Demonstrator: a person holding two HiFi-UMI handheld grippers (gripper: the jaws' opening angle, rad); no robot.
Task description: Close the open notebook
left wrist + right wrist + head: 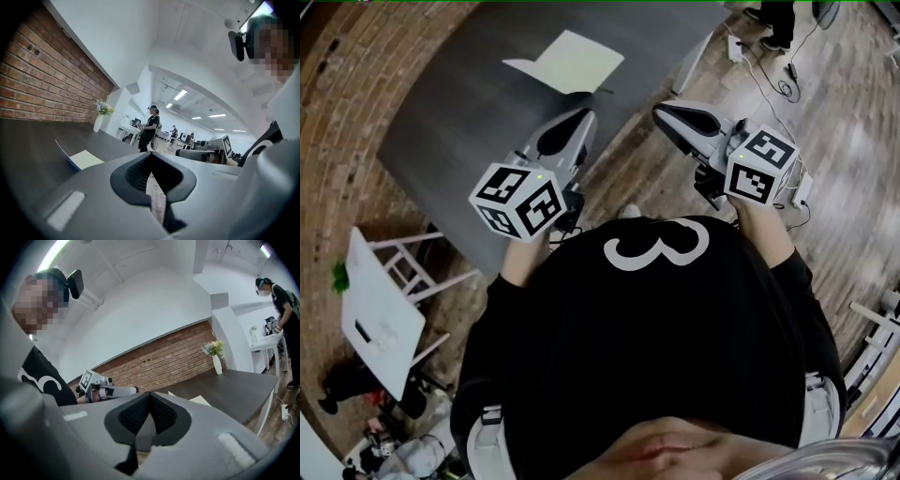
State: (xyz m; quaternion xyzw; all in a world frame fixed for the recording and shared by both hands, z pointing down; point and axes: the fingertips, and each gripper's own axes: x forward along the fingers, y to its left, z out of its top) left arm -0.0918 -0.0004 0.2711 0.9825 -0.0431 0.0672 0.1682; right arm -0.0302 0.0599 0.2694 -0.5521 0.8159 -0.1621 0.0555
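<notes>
The open notebook (567, 61) lies flat on the far part of the dark grey table (459, 122), its pale pages up. In the left gripper view the notebook (83, 159) shows low at the left, one blue-edged cover tilted up. In the right gripper view only a sliver of the notebook (199, 400) shows behind the jaws. My left gripper (584, 117) hovers over the table's near edge, well short of the notebook, jaws together on nothing. My right gripper (661, 112) is held over the floor beside the table, also shut and empty.
A white vase of flowers (216, 363) stands at the table's far end by the brick wall (42, 89). White furniture (380, 300) stands at the left on the wooden floor, and cables (778, 80) lie at the upper right. A person (149, 127) stands beyond the table.
</notes>
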